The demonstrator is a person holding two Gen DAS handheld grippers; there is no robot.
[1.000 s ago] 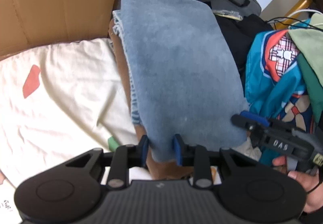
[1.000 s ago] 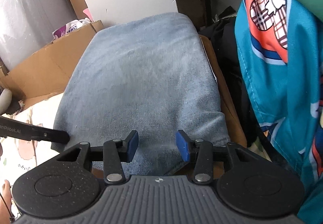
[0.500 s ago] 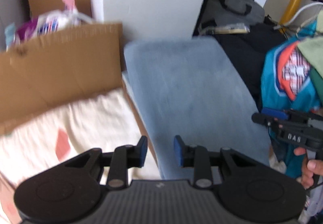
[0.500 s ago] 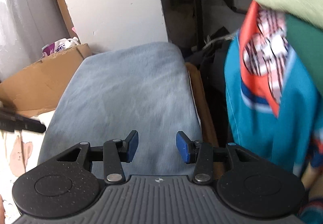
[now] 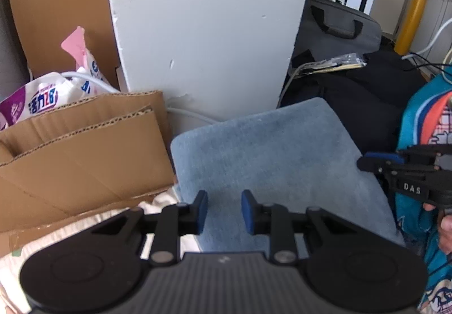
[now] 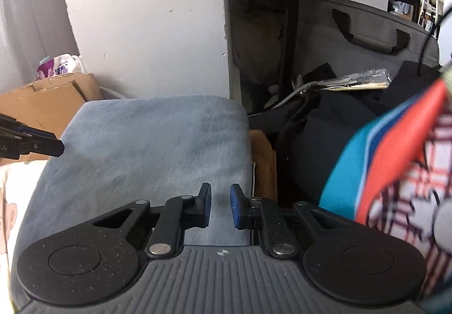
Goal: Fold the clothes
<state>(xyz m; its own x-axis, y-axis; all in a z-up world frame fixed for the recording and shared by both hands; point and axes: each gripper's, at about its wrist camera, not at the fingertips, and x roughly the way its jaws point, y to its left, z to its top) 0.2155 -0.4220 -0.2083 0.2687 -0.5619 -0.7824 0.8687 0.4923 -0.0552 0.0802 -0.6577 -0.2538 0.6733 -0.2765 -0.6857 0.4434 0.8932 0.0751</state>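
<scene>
Left wrist: folded, soft pale-blue garment, rounded corners.

At the right edge of my left wrist view I read "DAS" in white letters on the black body of the right gripper. At the far left, the white and purple plastic bag carries blue printed characters ending in "28"; the rest I cannot read.

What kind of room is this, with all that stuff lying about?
Probably a cluttered home or storage corner: a folded blue garment, a pile of colourful clothes, cardboard boxes and a grey bag.
</scene>
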